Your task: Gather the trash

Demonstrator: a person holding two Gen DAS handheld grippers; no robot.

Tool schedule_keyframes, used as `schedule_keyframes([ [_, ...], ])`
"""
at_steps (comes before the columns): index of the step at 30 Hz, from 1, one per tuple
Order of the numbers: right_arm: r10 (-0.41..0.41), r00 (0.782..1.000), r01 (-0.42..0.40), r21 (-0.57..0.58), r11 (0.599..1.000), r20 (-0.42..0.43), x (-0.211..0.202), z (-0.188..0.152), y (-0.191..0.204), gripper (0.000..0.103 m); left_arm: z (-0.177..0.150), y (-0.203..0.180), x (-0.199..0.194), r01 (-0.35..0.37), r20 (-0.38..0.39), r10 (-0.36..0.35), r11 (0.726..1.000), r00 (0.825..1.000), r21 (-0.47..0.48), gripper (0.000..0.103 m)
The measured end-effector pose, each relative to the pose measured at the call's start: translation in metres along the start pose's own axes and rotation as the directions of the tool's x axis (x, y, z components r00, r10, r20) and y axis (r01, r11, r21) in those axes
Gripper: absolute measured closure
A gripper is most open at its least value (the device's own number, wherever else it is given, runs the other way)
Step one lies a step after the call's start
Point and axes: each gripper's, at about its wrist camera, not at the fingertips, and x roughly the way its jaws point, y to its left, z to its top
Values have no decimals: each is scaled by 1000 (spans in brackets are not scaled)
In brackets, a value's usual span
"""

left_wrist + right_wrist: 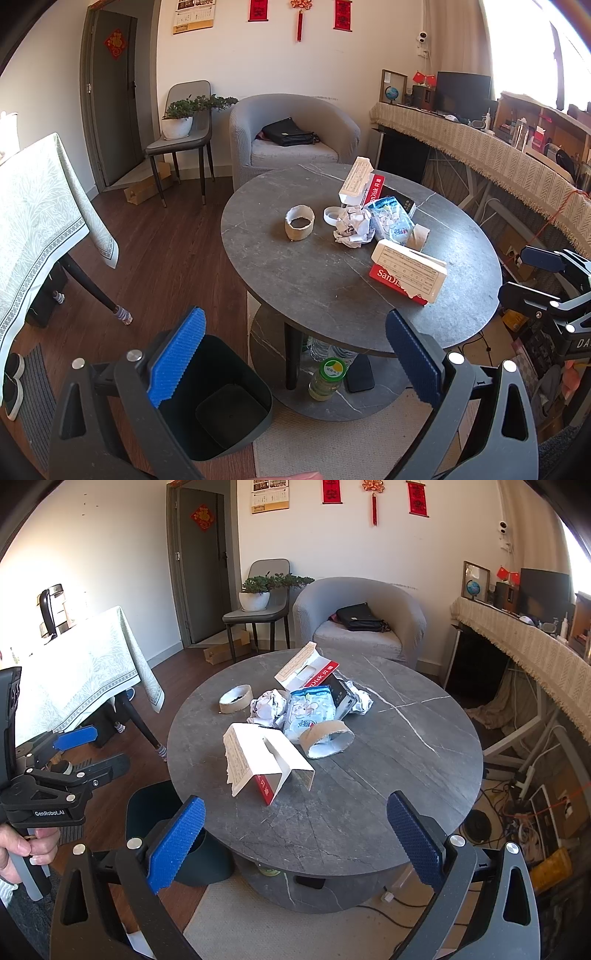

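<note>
A pile of trash lies on the round grey table (pixel 325 295): a cardboard tape ring (pixel 299 223), crumpled paper (pixel 351 227), a blue-white plastic bag (pixel 389 221) and a torn red-and-white box (pixel 408 275). My left gripper (pixel 295 360) is open and empty, low at the table's near left edge, above a dark bin (pixel 221 398) on the floor. My right gripper (pixel 295 843) is open and empty before the table's front edge, short of the torn box (pixel 258 764) and a cardboard ring (pixel 327 738). The bin (pixel 162 808) is partly hidden under the table rim.
A second torn box (pixel 306 668) leans up behind the pile. Bottles (pixel 327 378) stand on the table's lower shelf. A cloth-covered table (pixel 40 221) is at the left, an armchair (pixel 291 136) behind, a long draped desk (pixel 480 147) at the right. A hand (pixel 22 845) holds the left gripper.
</note>
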Motion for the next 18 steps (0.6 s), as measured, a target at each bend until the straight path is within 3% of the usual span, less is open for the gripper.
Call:
schedule_keyframes([
  [18,-7,1000,7,2,1000,-2,2,-1,-2,3,-1,-2,0,2,-1,-2,1000,1000,2,3],
])
